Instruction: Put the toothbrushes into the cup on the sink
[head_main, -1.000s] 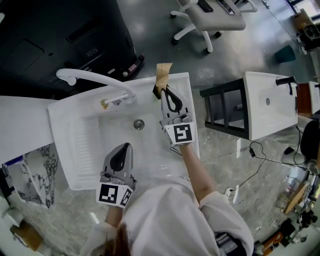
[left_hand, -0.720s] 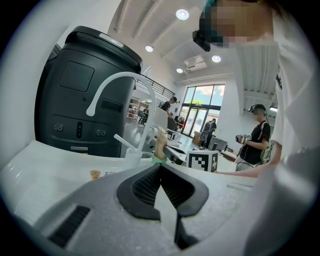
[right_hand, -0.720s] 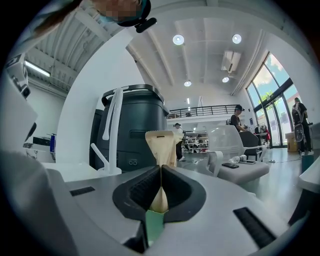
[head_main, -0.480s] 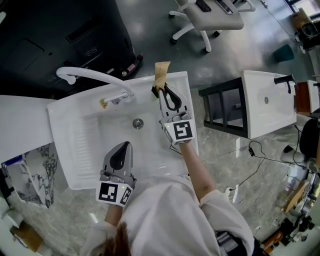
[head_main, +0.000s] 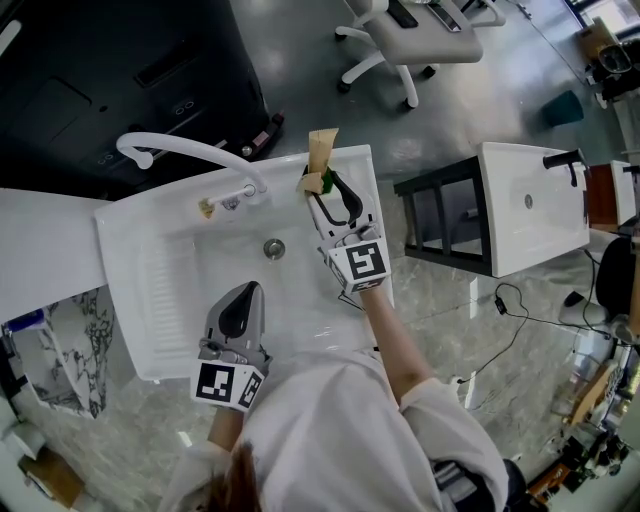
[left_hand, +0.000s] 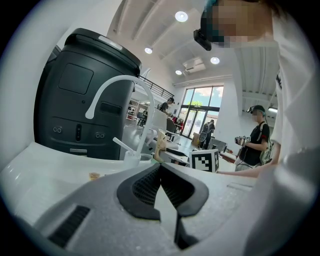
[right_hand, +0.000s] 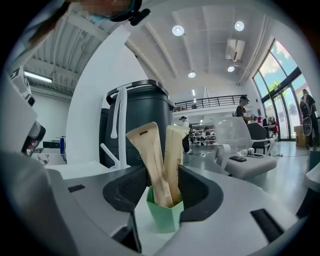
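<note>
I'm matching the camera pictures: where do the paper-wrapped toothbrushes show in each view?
Head view: toothbrushes upper centre, at the sink's far right corner.
Left gripper view: small, centre, right of the faucet.
Right gripper view: large, centre, standing in the green cup.
Shared landmark: the white faucet, left of them everywhere.

Lighting: bright, even indoor light from round ceiling lights (right_hand: 178, 30) and tall windows (left_hand: 199, 106). Head view: sharp throughout; the white sink (head_main: 150, 290) shows mild glare and only faint, soft shadows. Both gripper views: strong fisheye curvature, black vignette at the corners, nearest foreground slightly soft, windows overexposed
</note>
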